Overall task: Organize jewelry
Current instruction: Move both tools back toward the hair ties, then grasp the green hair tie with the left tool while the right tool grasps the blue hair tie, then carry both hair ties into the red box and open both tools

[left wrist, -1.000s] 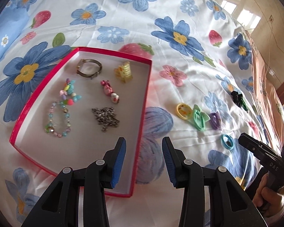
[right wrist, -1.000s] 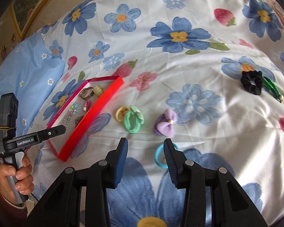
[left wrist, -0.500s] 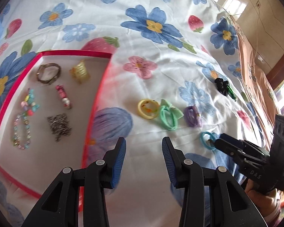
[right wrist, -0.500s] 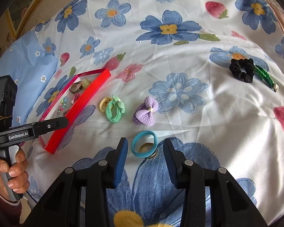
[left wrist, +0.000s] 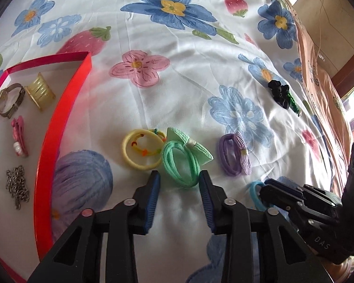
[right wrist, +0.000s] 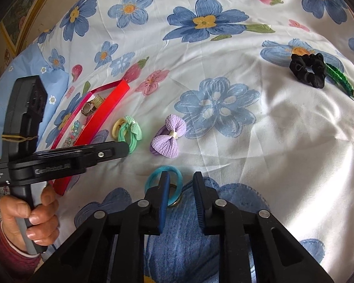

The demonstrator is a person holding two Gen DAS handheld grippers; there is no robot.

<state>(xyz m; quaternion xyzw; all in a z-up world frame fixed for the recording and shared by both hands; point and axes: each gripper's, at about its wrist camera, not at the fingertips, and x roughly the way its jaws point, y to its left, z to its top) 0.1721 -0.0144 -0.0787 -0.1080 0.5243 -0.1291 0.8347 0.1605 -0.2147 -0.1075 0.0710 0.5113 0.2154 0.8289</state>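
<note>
A red box [left wrist: 59, 122] holds a watch [left wrist: 9, 100], a yellow clip [left wrist: 39, 92], a pink clip [left wrist: 20, 135], a chain [left wrist: 17, 186] and beads. My left gripper [left wrist: 179, 181] is open, its fingers either side of a green bow hair tie [left wrist: 184, 162], next to a yellow hair tie [left wrist: 141, 149]. A purple bow tie [right wrist: 168, 139] lies to the right. My right gripper [right wrist: 180, 181] is open, its left finger over a blue hair tie [right wrist: 164, 184], whose right side lies between the fingers.
A black scrunchie [right wrist: 308, 69] and a green clip [right wrist: 341, 81] lie far right on the floral bedsheet [right wrist: 224, 59]. A light blue pillow [right wrist: 2, 99] is at the left. The bed edge and wooden floor [left wrist: 330, 11] show at the right.
My left gripper moved right, away from the box, and down onto the green hair tie. My right gripper moved forward and down over the blue hair tie.
</note>
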